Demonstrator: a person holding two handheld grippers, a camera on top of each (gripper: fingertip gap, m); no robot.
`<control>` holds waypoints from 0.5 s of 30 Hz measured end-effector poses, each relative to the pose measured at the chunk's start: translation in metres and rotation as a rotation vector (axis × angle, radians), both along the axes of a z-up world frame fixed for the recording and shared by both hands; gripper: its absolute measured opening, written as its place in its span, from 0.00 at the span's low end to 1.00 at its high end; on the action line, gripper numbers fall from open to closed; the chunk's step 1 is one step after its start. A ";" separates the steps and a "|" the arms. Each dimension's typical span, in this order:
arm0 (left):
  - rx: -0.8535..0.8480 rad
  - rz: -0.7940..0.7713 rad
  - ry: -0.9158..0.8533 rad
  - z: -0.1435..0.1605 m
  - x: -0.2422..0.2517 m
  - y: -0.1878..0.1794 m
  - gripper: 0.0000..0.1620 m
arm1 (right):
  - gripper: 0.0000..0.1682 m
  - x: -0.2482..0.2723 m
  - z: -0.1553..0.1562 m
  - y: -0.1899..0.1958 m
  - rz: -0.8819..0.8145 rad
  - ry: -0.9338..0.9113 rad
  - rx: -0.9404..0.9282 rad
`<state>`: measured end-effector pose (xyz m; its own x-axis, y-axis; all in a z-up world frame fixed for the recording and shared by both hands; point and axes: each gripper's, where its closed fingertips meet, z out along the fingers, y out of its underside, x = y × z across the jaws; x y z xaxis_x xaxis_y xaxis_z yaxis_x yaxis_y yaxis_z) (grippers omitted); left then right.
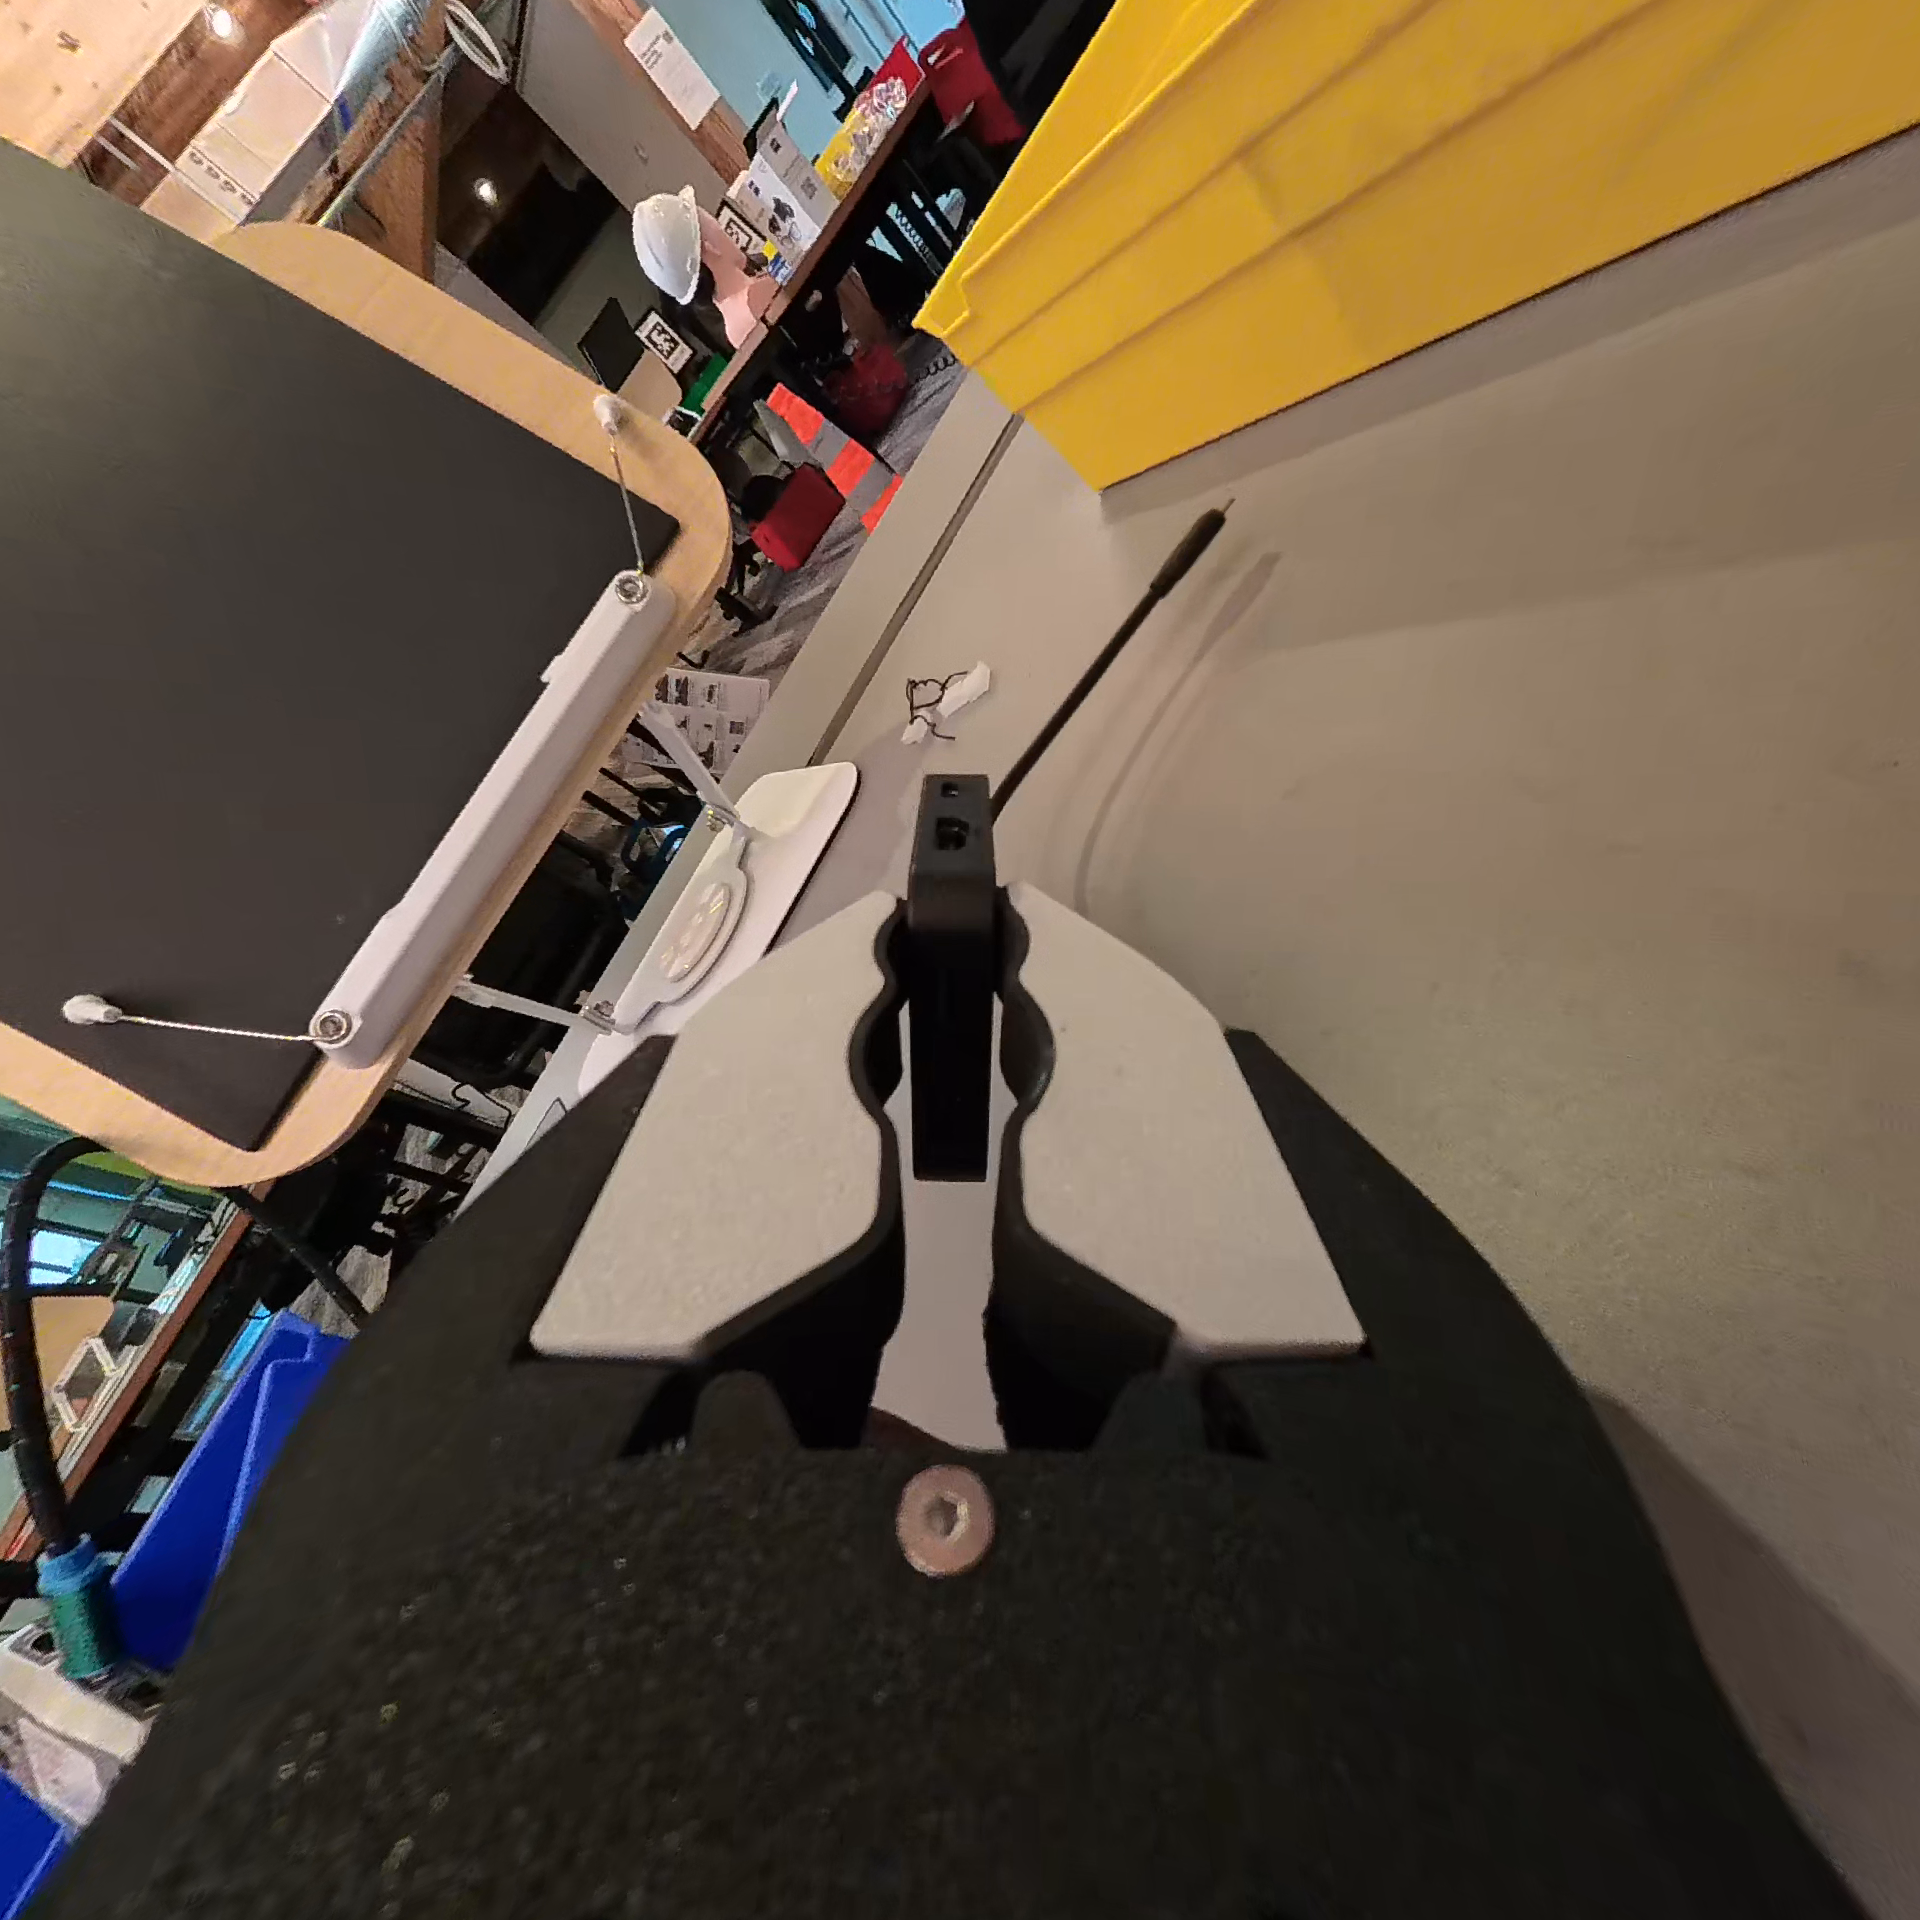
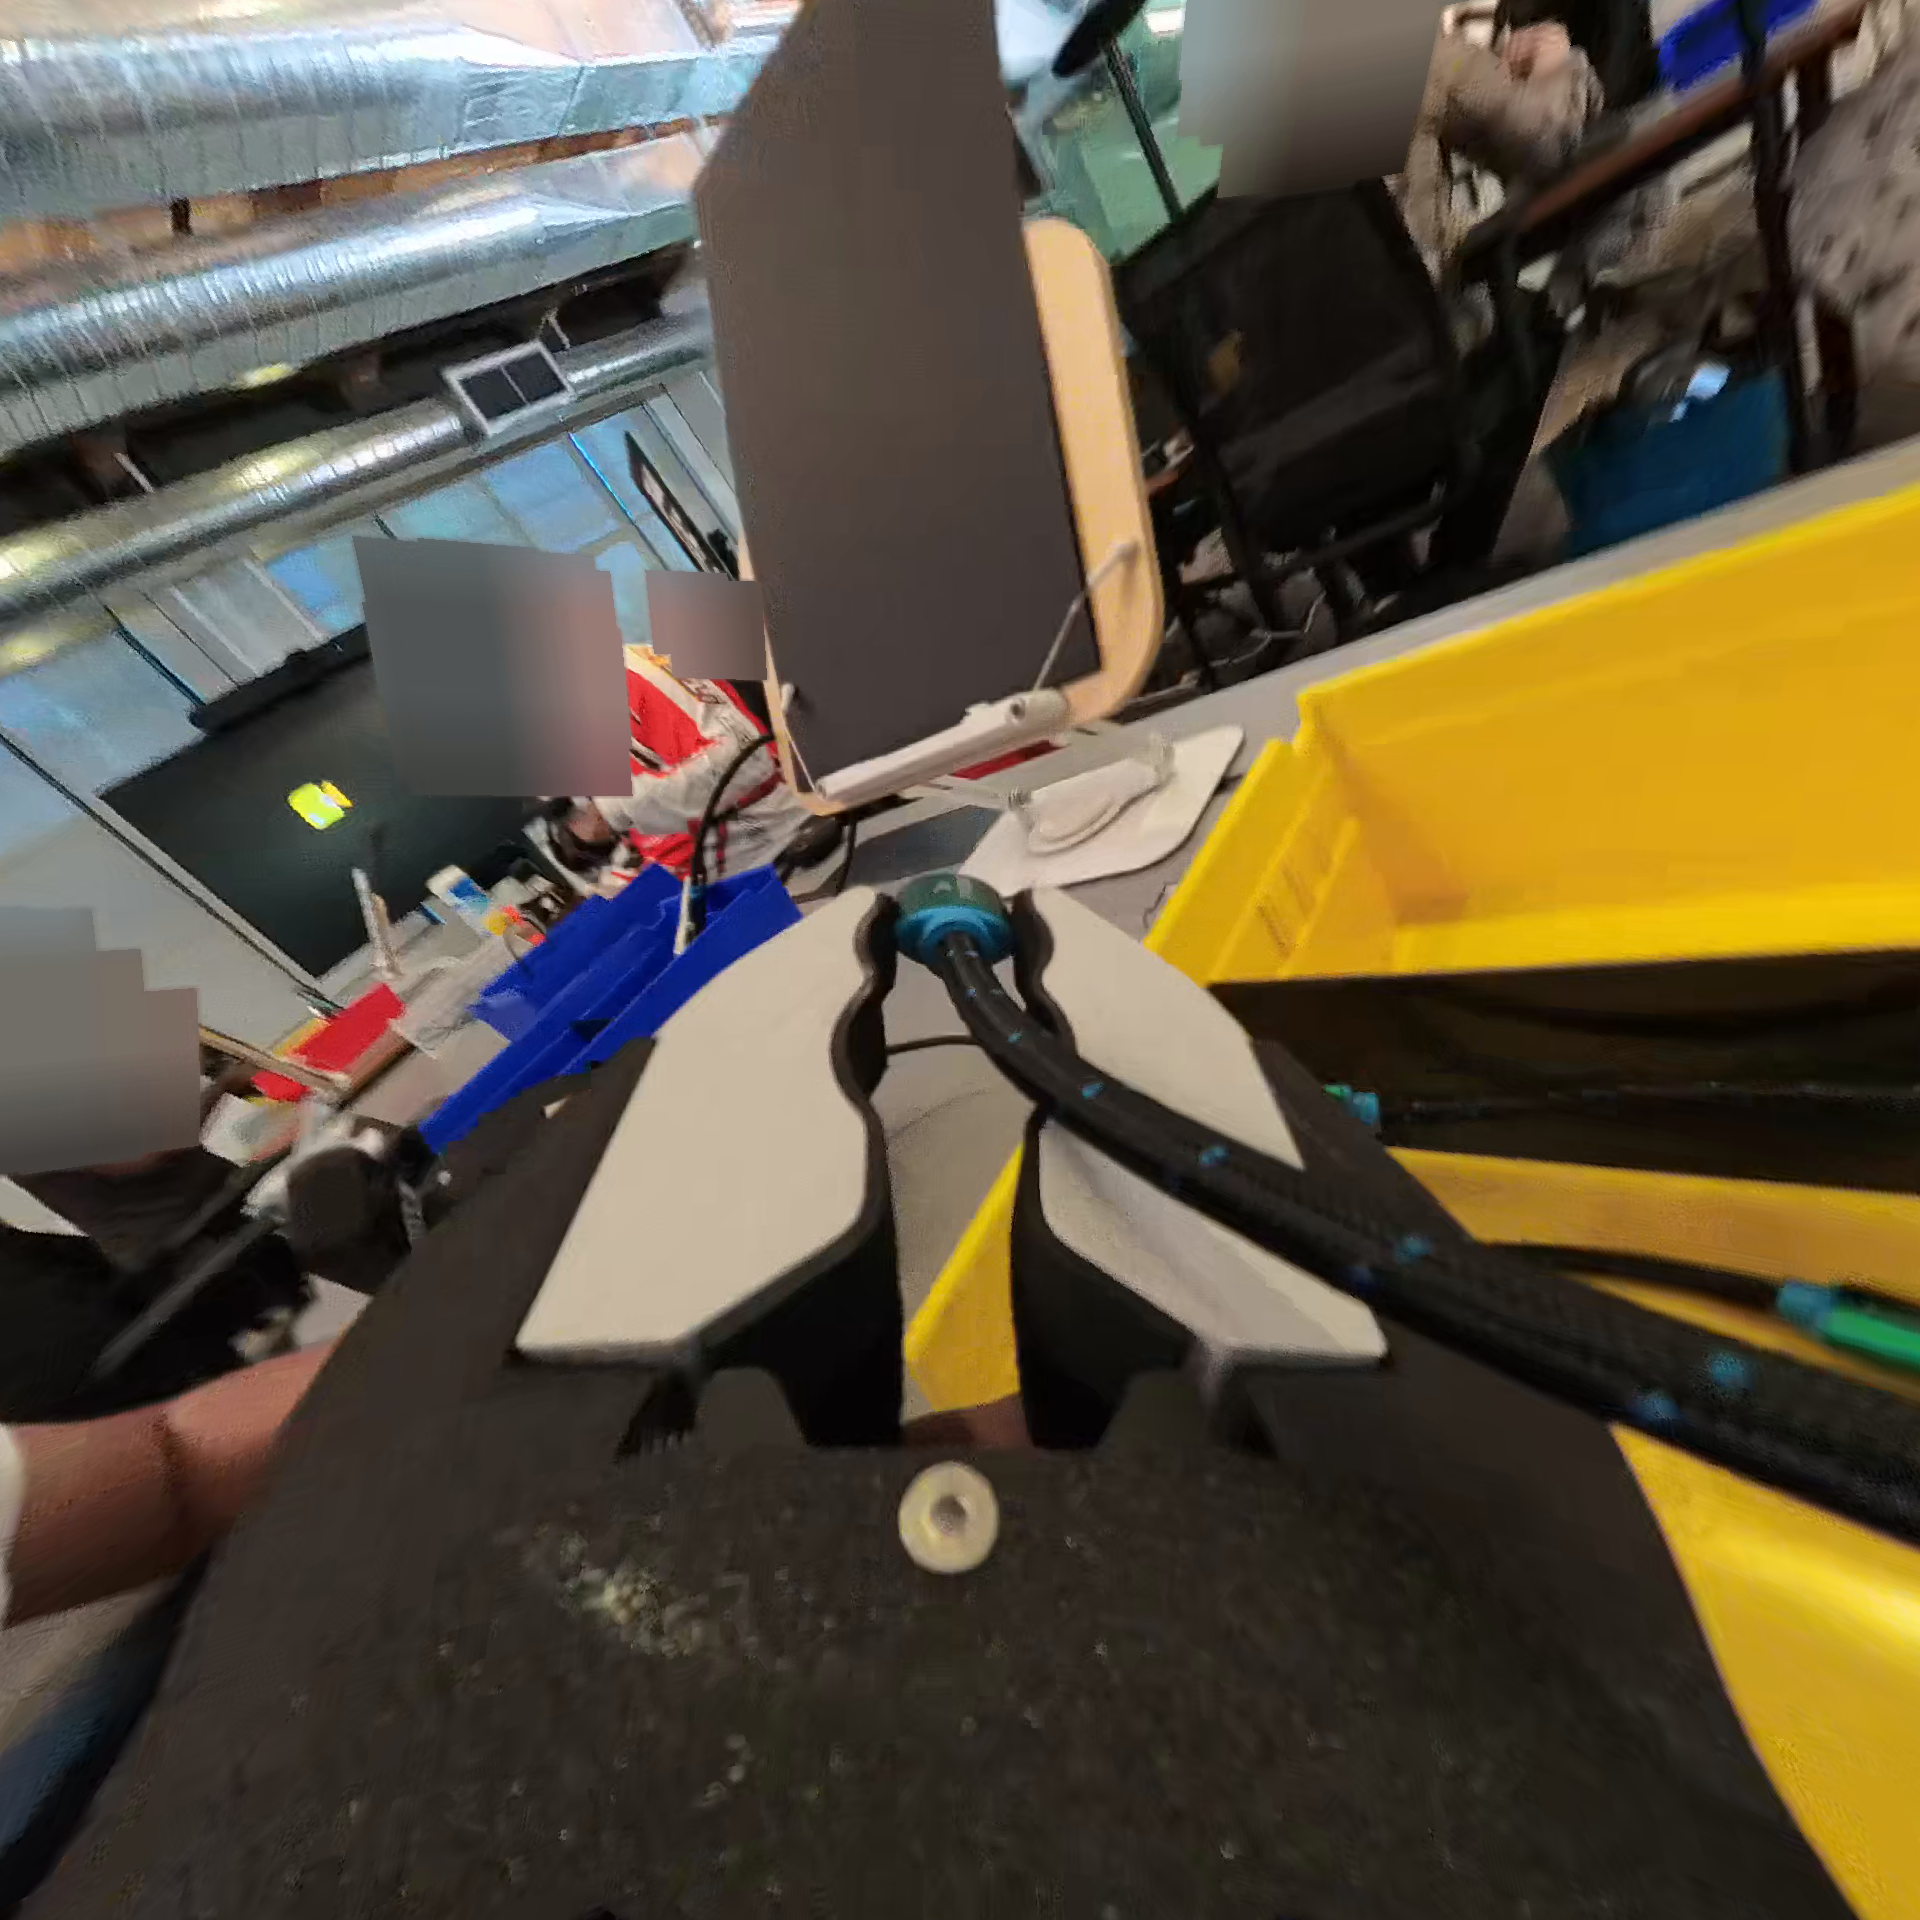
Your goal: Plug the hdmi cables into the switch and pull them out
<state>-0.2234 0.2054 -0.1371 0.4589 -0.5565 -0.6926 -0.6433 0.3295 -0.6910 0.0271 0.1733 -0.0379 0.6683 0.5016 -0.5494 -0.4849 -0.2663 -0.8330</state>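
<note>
Grey tabletop [image 1: 1455, 935] runs under both grippers, with a busy workshop blurred behind it. Pinched between the fingers of the left gripper [image 1: 951, 914] is the switch [image 1: 948, 997], a slim black box held edge-on, its far end sticking out past the fingertips and showing small dark openings. A thin black cable [image 1: 1101, 665] trails from behind that far end across the table toward the yellow bin [image 1: 1403, 229] at the far right. Left of the switch sits a white stand base [image 1: 774, 821], and farther left a dark board with a pale wooden frame [image 1: 260, 623] is clipped to a white bar.

The right gripper [image 2: 951, 920] clamps its fingertips on the teal-collared end of an hdmi cable [image 2: 1195, 1153]; its thick black braid, flecked with blue, curves back over the right finger [image 2: 1143, 1049] and away to the near right, above a yellow bin [image 2: 1610, 790]. A second teal and green connector [image 2: 1839, 1314] lies at the right edge. Blue bins [image 2: 623, 977] stand to the left, and silver ducting [image 2: 260, 260] crosses the ceiling.
</note>
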 end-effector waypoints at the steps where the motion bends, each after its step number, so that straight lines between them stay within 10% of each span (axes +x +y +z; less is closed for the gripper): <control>1: 0.001 -0.001 0.000 0.000 0.000 0.000 0.08 | 0.12 0.003 -0.006 0.003 0.004 0.046 -0.021; 15: -0.011 -0.020 0.024 -0.003 0.003 -0.004 0.08 | 0.35 0.014 -0.096 -0.029 0.114 -0.591 -0.678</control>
<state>-0.2208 0.2019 -0.1403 0.4307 -0.5730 -0.6973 -0.6535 0.3348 -0.6788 0.0410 0.1447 -0.1340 0.9012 0.2759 -0.3343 0.0312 -0.8105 -0.5849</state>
